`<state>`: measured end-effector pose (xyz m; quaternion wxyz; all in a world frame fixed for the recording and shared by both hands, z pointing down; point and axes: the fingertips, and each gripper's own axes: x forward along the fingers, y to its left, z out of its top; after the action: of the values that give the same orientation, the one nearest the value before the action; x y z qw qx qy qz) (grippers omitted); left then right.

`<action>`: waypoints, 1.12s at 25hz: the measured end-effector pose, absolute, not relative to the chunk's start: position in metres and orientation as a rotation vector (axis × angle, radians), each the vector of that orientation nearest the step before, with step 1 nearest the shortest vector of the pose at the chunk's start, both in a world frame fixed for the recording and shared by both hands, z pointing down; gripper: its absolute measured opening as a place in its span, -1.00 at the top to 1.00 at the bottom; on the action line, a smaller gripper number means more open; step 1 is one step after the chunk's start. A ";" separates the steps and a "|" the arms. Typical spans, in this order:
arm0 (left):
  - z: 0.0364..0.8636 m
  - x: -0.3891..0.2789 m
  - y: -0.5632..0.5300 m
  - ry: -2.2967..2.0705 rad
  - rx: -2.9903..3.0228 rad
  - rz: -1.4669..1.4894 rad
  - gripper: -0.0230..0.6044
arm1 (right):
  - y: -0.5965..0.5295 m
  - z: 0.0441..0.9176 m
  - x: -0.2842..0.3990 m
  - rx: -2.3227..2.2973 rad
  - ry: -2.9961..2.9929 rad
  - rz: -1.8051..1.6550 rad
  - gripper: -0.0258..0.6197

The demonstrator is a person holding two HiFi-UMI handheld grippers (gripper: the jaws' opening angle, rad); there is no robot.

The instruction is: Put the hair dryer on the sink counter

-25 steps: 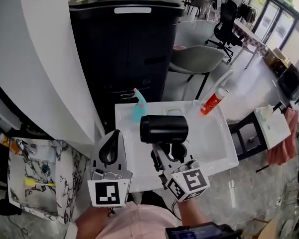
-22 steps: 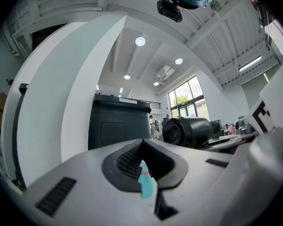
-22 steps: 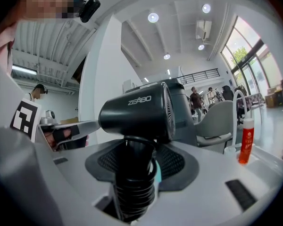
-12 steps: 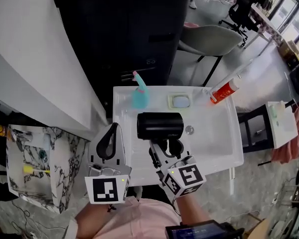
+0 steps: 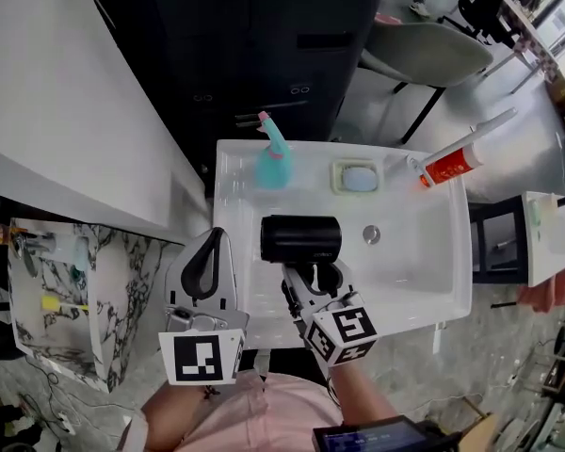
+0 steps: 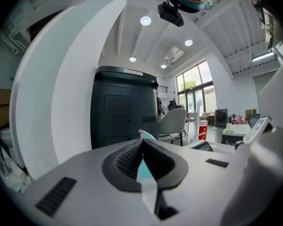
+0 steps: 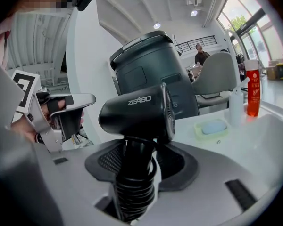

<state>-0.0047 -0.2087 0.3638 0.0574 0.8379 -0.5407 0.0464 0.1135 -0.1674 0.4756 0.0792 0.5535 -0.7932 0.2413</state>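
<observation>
- right gripper (image 5: 311,276) is clamped on the handle of the black hair dryer (image 5: 299,239), with the barrel lying sideways above the jaws
- the dryer hangs over the left part of the white sink (image 5: 457,281) basin, in the air and not on the counter
- left gripper (image 5: 207,271) has its jaws together with nothing in them, just beside the sink's left edge
- back ledge: teal spray bottle (image 5: 273,163), a soap dish (image 5: 337,179) with a blue soap bar (image 5: 360,178) in it, and a red bottle (image 5: 447,168)

White sink counter (image 5: 228,217) bears spray bottle (image 5: 274,163), soap dish (image 5: 358,177).
</observation>
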 end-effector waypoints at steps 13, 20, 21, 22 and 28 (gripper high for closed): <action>0.394 0.002 -0.225 -1.661 2.493 0.225 0.90 | -0.175 0.531 0.116 1.581 -2.334 0.917 0.28; 0.405 0.001 -0.233 -1.667 2.437 0.234 0.90 | -0.182 0.554 0.112 1.523 -2.272 1.022 0.28; 0.406 0.001 -0.235 -1.667 2.431 0.237 0.90 | -0.183 0.557 0.113 1.519 -2.260 1.039 0.28; 0.407 0.001 -0.236 -1.668 2.428 0.239 0.89 | -0.185 0.561 0.113 1.513 -2.245 1.056 0.28; 0.420 -0.002 -0.247 -1.668 2.395 0.258 0.89 | -0.192 0.589 0.108 1.453 -2.101 1.157 0.27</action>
<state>-0.0024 -0.2470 0.4200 0.1057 0.8129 -0.5660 0.0877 0.1082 -0.1924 0.5894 0.1681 0.5107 -0.7385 0.4068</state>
